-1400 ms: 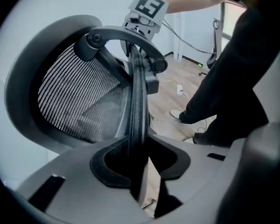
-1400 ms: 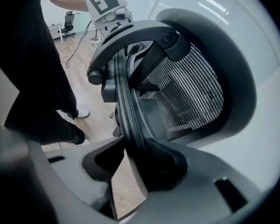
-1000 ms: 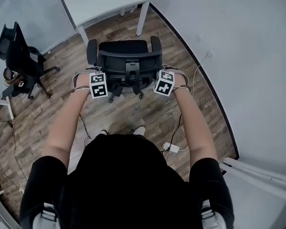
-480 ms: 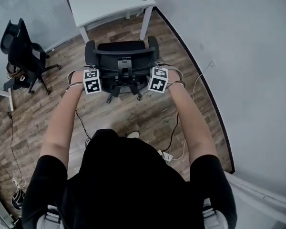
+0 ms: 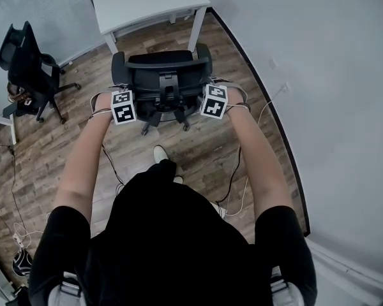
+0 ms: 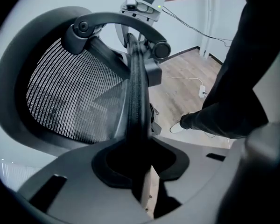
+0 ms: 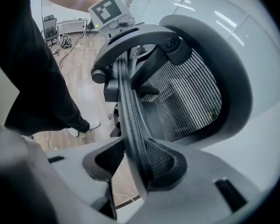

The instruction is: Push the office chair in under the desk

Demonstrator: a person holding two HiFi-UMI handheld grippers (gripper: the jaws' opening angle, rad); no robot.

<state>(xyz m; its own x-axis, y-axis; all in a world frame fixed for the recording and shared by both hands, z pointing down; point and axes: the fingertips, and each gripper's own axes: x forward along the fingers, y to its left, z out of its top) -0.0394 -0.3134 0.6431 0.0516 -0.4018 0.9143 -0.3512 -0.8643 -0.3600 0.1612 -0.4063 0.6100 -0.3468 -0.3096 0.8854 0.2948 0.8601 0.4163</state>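
A second black office chair [image 5: 27, 65] stands at the upper left on the wood-plank floor [image 5: 179, 148] (beside a frosted partition [image 5: 45, 11]). Thin cables [image 5: 13, 190] trail down the left edge. A white cable [image 5: 241, 193] loops at centre right, near the dark baseboard [image 5: 294, 174].

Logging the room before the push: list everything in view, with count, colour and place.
desk: one, white, far end, by the wall.
chair: one, black, mesh back, in front of the desk, not yet under it.
second chair: one, black, off to the left.
cables: several, black and white, on the floor.
floor: one, brown-grey wood planks.
wall: one, pale grey, right side.
shoe: one, white, behind the chair.
left gripper: one, grey, shut on the chair's left back edge.
right gripper: one, grey, shut on the chair's right back edge.
arms: two, bare, black sleeves, stretched to the chair.
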